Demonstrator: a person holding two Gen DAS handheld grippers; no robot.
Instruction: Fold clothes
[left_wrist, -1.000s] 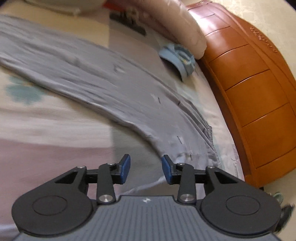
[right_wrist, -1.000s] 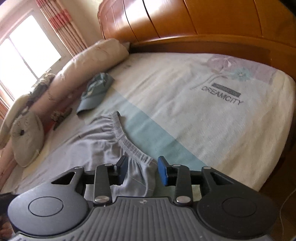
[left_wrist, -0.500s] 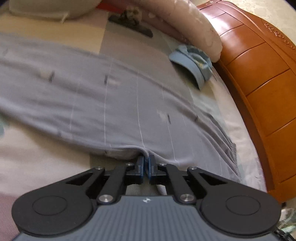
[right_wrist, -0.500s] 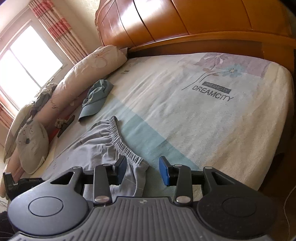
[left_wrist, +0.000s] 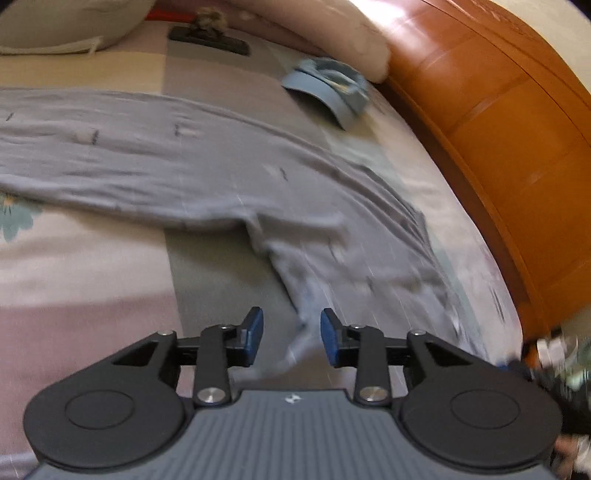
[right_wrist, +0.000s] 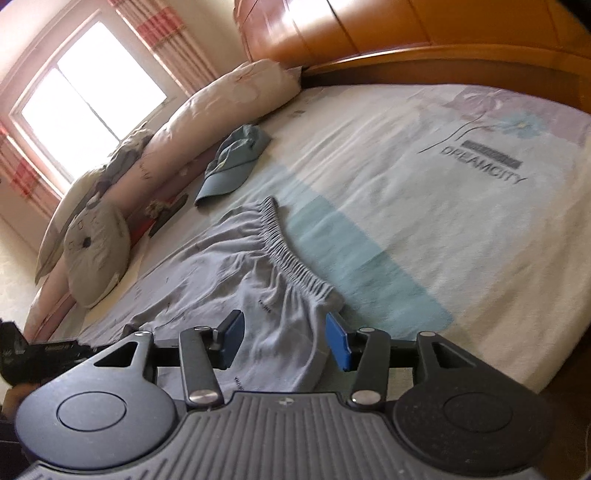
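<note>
The grey trousers (right_wrist: 236, 273) are laid flat along the bed (right_wrist: 424, 229), elastic waistband nearest the right gripper (right_wrist: 284, 341), whose opening jaws straddle cloth unpressed, while a raised fold is seen between the opening, unclamped jaws of the left gripper (left_wrist: 291, 338), a blue cap (right_wrist: 232, 162) lying beyond.

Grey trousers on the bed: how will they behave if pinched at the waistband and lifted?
Likely floppy: the grey trousers lie creased and bunched on the bed sheet. The gathered waistband looks thicker, probably an easier pinch. Thin fabric, so probably light and liable to drape.
</note>
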